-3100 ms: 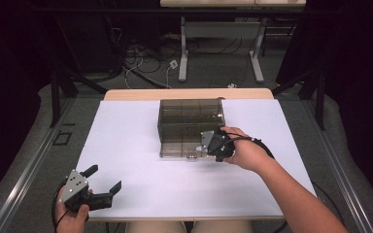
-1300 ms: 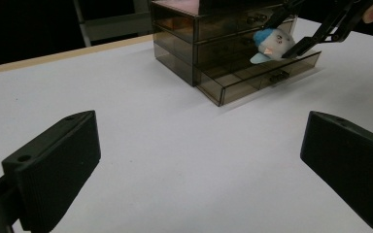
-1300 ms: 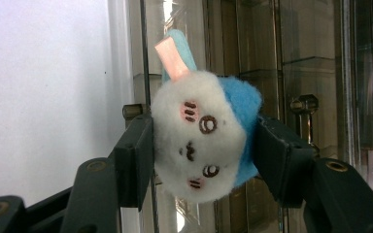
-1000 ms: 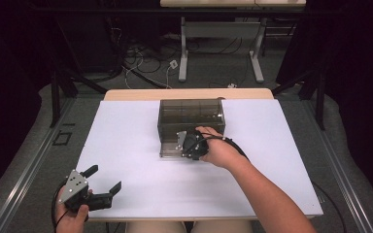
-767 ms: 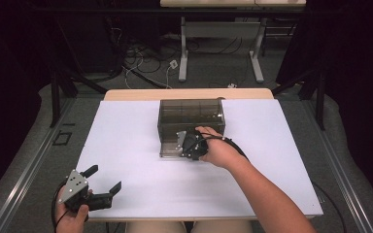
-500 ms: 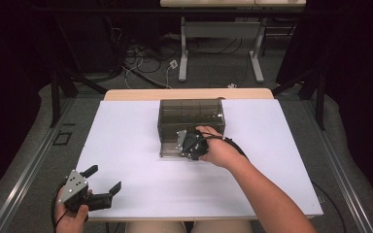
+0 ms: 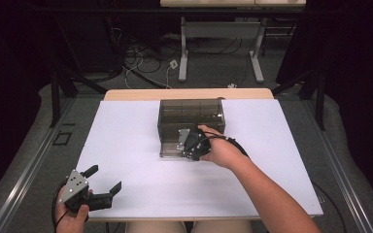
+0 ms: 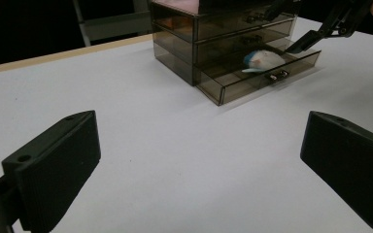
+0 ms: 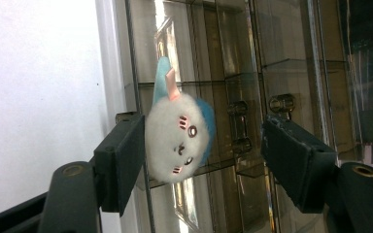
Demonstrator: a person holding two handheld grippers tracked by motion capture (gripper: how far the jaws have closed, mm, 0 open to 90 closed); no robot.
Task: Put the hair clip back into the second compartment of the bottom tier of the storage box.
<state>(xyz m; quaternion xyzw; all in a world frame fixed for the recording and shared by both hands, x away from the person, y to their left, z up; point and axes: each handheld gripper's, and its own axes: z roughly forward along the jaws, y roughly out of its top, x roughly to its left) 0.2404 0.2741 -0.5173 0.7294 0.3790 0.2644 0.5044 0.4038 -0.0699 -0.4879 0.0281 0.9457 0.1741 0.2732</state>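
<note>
Right gripper (image 9: 201,160), fingers wide apart around plush toy (image 9: 179,141) at frame centre in open bottom drawer (image 8: 257,73); lift clear without snagging toy; left gripper (image 7: 97,187) open, lower left.

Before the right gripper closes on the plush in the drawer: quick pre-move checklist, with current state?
1. Bottom drawer pulled out of the drawer unit: ok.
2. Plush toy lies in the open drawer, between the right gripper jaws: ok.
3. Right gripper jaws open: ok.
4. Plush centred in the jaws: not ok; it sits against one jaw, with a gap to the other.
5. Jaw clearance from the drawer wall: cannot tell.
6. Left gripper open and away from the drawer unit, near the table's front edge: ok.
</note>
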